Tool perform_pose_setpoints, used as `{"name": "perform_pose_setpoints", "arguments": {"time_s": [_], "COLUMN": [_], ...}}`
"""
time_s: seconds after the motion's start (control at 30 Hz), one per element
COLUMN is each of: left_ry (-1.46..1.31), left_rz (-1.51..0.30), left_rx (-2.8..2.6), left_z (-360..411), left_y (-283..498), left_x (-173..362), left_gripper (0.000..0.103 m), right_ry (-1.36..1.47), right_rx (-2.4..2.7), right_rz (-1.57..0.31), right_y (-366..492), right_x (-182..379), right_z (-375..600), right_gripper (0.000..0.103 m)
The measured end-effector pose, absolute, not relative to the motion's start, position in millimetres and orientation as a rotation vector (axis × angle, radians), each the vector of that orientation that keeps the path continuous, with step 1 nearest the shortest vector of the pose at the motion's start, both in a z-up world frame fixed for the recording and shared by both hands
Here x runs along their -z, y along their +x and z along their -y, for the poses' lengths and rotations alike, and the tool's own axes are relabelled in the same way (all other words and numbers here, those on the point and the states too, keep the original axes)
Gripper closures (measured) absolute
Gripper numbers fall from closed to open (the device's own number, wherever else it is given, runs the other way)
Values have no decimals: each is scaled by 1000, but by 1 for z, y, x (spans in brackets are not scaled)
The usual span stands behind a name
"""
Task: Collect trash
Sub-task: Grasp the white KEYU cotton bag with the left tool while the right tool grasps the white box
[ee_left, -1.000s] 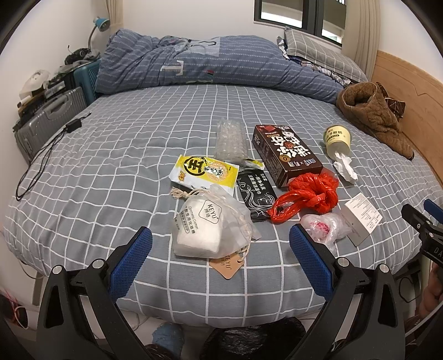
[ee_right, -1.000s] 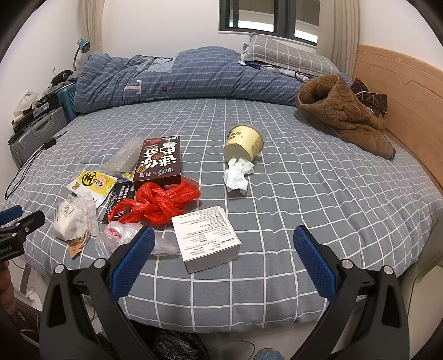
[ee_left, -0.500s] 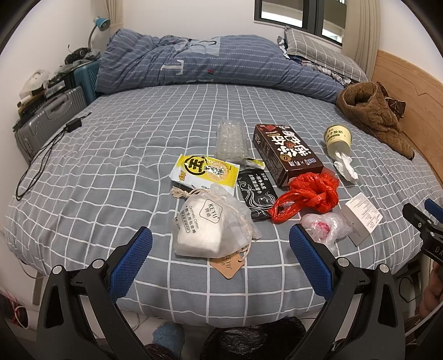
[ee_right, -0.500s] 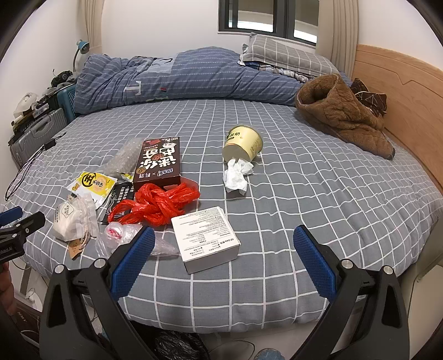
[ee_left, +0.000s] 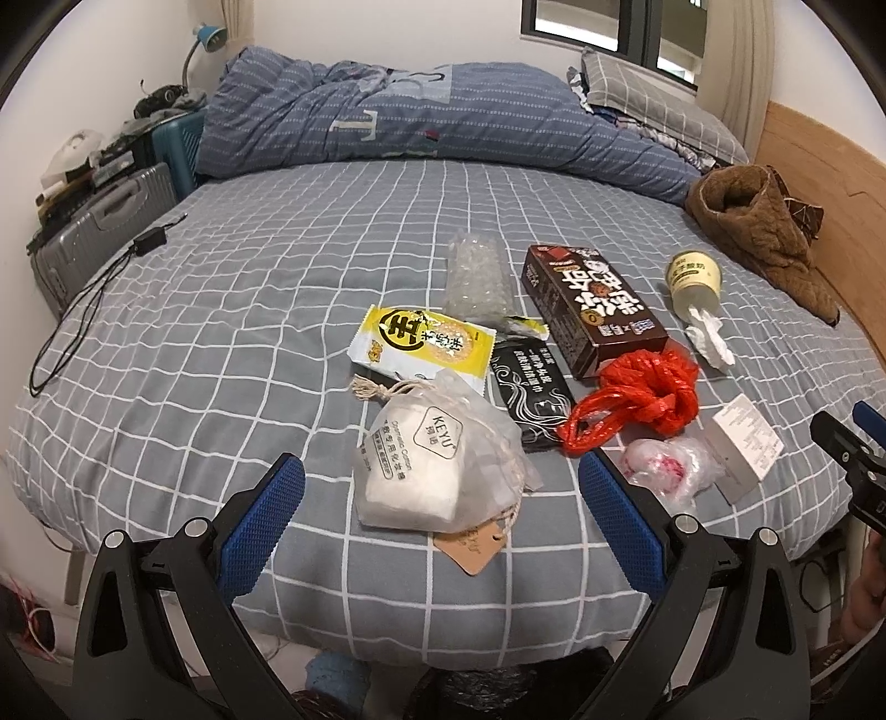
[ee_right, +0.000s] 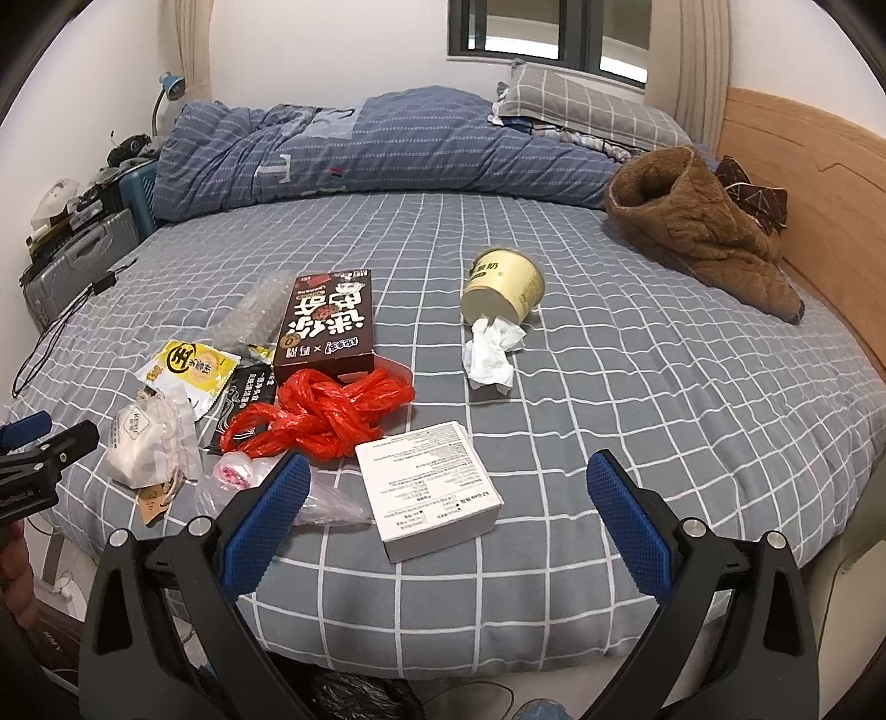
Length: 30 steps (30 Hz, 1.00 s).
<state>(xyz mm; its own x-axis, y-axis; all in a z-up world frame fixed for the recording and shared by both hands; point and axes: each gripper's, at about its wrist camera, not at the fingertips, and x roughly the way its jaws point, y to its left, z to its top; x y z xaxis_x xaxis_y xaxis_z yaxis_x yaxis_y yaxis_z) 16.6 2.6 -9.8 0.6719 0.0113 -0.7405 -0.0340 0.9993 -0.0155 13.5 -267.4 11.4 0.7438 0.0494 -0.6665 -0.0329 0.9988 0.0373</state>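
Nothing collected yet. My left gripper [ee_left: 440, 490] and right gripper [ee_right: 443, 495] hover, fingers spread, empty. Next: pinch white mesh pouch [ee_left: 437, 473] from the bed [ee_left: 221, 310].

Grey checked bedsheet [ee_left: 232, 310] spreads ahead of me, with a blue striped duvet [ee_left: 421, 122] bunched along its far side and a grey checked pillow [ee_right: 587, 105] beyond that, under the window [ee_right: 548, 33]. A brown quilted jacket [ee_right: 698, 227] lies crumpled at my right against the wooden headboard [ee_right: 819, 183]. At my left, a grey suitcase [ee_left: 94, 232] stands beside the bed, a black cable [ee_left: 83, 310] trails over the sheet's edge, and a blue desk lamp [ee_left: 207, 36] rises in the corner.
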Motion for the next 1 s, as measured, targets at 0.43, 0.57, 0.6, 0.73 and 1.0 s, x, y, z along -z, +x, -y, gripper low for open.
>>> {"name": "perform_pose_setpoints", "arguments": {"time_s": [0.43, 0.57, 0.6, 0.73, 1.0], "left_ry": [-18, -17, -14, -7, -9], "left_rz": [-937, -954, -955, -972, -978], "left_rx": [-56, -70, -73, -83, -91], "left_z": [-6, -6, -5, -4, -3], "left_y": [60, 69, 71, 77, 81], "left_x": [54, 62, 65, 72, 78], "left_gripper": [7, 7, 8, 13, 26], "right_ry": [25, 23, 28, 37, 55], "right_rx": [-67, -62, -62, -63, -84], "right_rz": [-830, -861, -869, -899, -939], "right_y": [48, 56, 58, 64, 66], "right_x": [37, 52, 55, 67, 78], "right_z": [254, 253, 254, 255, 257], "right_gripper": [7, 8, 8, 12, 25]}}
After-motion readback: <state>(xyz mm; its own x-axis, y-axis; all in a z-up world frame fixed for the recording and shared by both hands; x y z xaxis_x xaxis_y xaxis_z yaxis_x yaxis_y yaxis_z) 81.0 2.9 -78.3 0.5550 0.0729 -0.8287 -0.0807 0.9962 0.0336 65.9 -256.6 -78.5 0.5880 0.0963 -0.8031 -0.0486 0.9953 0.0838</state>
